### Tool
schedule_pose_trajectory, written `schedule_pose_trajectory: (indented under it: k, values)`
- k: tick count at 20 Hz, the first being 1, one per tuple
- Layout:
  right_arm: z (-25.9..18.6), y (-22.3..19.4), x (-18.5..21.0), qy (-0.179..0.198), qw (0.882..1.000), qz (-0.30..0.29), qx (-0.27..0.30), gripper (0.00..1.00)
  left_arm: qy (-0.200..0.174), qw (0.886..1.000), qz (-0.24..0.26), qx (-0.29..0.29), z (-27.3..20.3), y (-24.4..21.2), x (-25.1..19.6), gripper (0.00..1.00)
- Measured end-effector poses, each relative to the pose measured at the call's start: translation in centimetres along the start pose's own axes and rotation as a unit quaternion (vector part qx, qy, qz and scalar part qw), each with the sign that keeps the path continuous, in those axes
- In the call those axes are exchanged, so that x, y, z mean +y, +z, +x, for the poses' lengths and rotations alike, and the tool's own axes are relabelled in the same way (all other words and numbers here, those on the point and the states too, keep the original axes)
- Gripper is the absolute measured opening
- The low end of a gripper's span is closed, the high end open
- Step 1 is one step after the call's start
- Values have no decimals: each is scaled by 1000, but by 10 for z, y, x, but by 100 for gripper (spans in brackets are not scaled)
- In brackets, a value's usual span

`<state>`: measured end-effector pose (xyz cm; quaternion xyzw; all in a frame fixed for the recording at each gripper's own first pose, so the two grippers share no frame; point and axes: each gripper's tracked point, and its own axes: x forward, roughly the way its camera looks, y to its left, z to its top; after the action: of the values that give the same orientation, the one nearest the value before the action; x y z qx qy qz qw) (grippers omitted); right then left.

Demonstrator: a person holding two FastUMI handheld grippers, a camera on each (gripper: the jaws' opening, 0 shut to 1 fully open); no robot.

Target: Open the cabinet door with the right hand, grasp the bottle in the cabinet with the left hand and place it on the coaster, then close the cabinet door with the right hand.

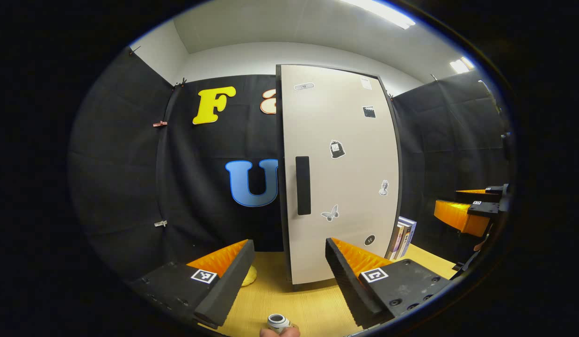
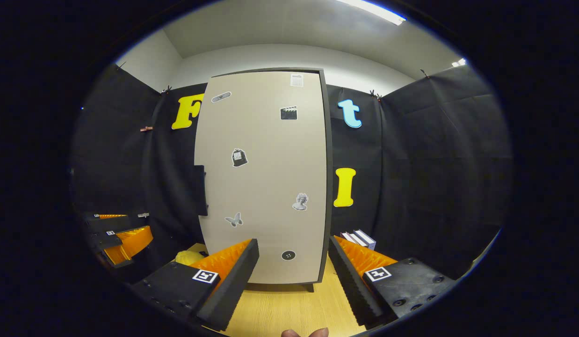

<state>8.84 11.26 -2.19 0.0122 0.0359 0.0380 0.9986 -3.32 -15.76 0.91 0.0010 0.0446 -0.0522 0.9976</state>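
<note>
Cabinet door (image 2: 264,178) closed; every step of the task looks undone.
Its dark handle (image 1: 302,185) sits at 9 o'clock on the panel, untouched. Left gripper (image 1: 289,271) and right gripper (image 2: 294,271) both hover before it, jaws wide apart, holding nothing. Bottle presumably inside, unseen. Pale wooden bench (image 2: 289,304) below, books (image 1: 401,236) at the cabinet's 3 o'clock, black cloth walls around.

Shut cabinet door (image 1: 341,173) with dark handle (image 1: 303,185), spread left tongs (image 1: 289,271) before it
</note>
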Motion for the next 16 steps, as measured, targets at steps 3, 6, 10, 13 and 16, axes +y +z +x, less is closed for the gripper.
schedule_pose_trajectory:
  k: [3, 6, 10, 13, 16]
  values:
    - [1, 0, -1, 1, 1000, -1, 0, 97, 0, 1000, 0, -1, 0, 2, -3, 96]
    - [0, 0, -1, 3, 1000, 1, 0, 98, -1, 1000, 2, -2, -1, 3, -7, 95]
    - [2, 0, -3, 0, 1000, 5, -2, 98, -4, 1000, 10, -1, 3, 4, -14, 96]
    - [7, 0, -4, -9, 1000, 7, -6, 98, -8, 1000, 22, -1, 14, 3, -17, 94]
    - [9, -1, -9, -9, 1000, 2, -7, 98, -10, 1000, 7, -9, 25, 3, -26, 96]
